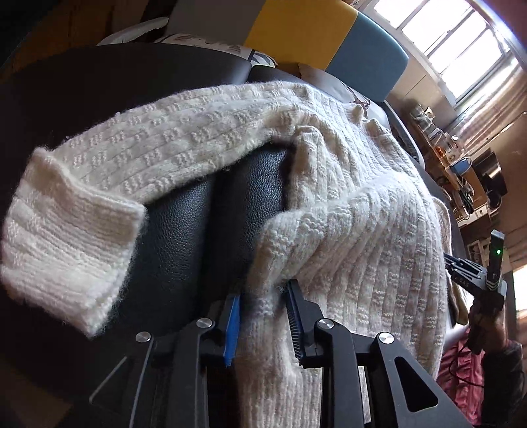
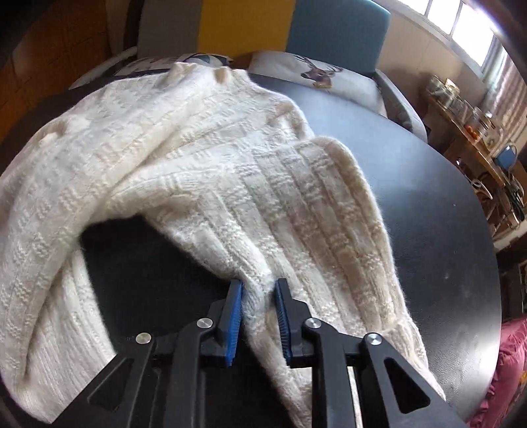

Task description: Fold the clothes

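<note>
A cream knitted sweater [image 1: 346, 197] lies spread over a black leather surface [image 1: 184, 224], one sleeve with a folded cuff [image 1: 66, 237] stretched to the left. The left gripper [image 1: 263, 306] points down at the sweater's edge. A fold of knit sits between its blue pads [image 1: 232, 322], which stand apart without clearly pressing it. In the right wrist view the same sweater [image 2: 197, 164] is rumpled on a black round table [image 2: 428, 214]. The right gripper [image 2: 258, 296] pinches a raised ridge of the knit. It also shows at the far right, [image 1: 461, 266], held by a hand [image 1: 484, 329].
Behind the table stand chairs with yellow [image 1: 296, 29] and teal [image 2: 336, 29] backs and a deer-print cushion [image 2: 316, 75]. A cluttered shelf [image 2: 474, 131] runs under the windows on the right. Pink fabric [image 2: 504, 368] lies at the lower right.
</note>
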Available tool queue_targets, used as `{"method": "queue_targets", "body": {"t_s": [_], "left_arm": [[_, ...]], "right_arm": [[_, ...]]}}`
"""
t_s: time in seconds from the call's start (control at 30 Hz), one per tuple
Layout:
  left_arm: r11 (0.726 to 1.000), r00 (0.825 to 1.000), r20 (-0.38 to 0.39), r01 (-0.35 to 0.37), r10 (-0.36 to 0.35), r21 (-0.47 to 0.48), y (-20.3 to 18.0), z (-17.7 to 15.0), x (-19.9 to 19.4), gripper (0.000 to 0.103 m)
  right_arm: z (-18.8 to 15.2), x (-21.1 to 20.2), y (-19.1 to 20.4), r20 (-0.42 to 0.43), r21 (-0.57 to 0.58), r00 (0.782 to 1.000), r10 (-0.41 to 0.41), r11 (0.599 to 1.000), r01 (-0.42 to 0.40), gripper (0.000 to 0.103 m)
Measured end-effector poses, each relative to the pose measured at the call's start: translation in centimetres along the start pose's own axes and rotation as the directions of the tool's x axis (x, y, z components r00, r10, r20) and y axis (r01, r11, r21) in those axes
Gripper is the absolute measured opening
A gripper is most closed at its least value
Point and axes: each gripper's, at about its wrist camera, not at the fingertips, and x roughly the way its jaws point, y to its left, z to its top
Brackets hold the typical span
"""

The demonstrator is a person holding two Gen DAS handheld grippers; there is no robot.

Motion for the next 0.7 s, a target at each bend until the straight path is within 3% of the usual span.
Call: {"method": "queue_targets", "body": {"t_s": [0.07,0.17,0.2,0.27,0.3,0.33,0.4,0.43,0.5,0.6,0.7], "left_arm": [[1.000,1.000,-0.003,-0.010,0.010,0.014,-0.2,0.1,0.1,0.027],[1.000,1.000,-0.010,-0.007,0.007,0.012,-0.1,0.3,0.2,0.030],[1.000,1.000,-0.012,-0.005,0.005,0.011,0.0,0.3,0.2,0.030],[1.000,1.000,-0.013,-0.003,0.003,0.010,0.0,0.3,0.2,0.031],[1.000,1.000,-0.013,-0.002,0.002,0.009,0.1,0.2,0.2,0.032],[1.000,1.000,-0.013,0.000,0.001,0.009,0.1,0.2,0.2,0.033],[1.000,1.000,-0.014,0.003,-0.002,0.009,0.1,0.2,0.2,0.035],[1.000,1.000,-0.014,0.003,-0.003,0.009,0.1,0.2,0.1,0.035],[1.000,1.000,-0.014,0.003,-0.003,0.011,0.1,0.2,0.1,0.035],[1.000,1.000,-0.014,0.003,-0.003,0.016,0.0,0.1,0.0,0.037],[1.000,1.000,-0.013,0.015,-0.015,0.013,0.0,0.1,0.0,0.042]], "right_arm": [[-0.1,0.1,-3.0,-0.020,0.083,1.000,0.020,0.996,-0.019,0.019],[-0.7,-0.9,-6.5,-0.008,0.205,0.987,0.161,0.966,-0.156,0.025],[-1.0,-1.8,-6.6,0.020,0.209,0.972,0.234,0.950,-0.233,0.029],[-1.6,-3.6,-5.8,0.057,0.178,0.912,0.407,0.895,-0.410,0.032],[-1.9,-4.1,-4.9,0.053,0.153,0.865,0.499,0.852,-0.501,0.032],[-2.3,-4.5,-3.9,0.043,0.129,0.824,0.565,0.815,-0.565,0.032],[-3.2,-4.6,-1.8,0.015,0.091,0.776,0.631,0.772,-0.630,0.033],[-3.5,-4.4,-0.8,0.000,0.076,0.768,0.640,0.766,-0.638,0.034],[-3.6,-3.4,0.7,-0.038,0.054,0.783,0.621,0.783,-0.619,0.034],[-3.3,-2.4,1.9,-0.045,0.066,0.763,0.645,0.764,-0.642,0.037],[-2.9,-2.1,3.0,-0.051,0.047,0.792,0.608,0.794,-0.606,0.037]]}}
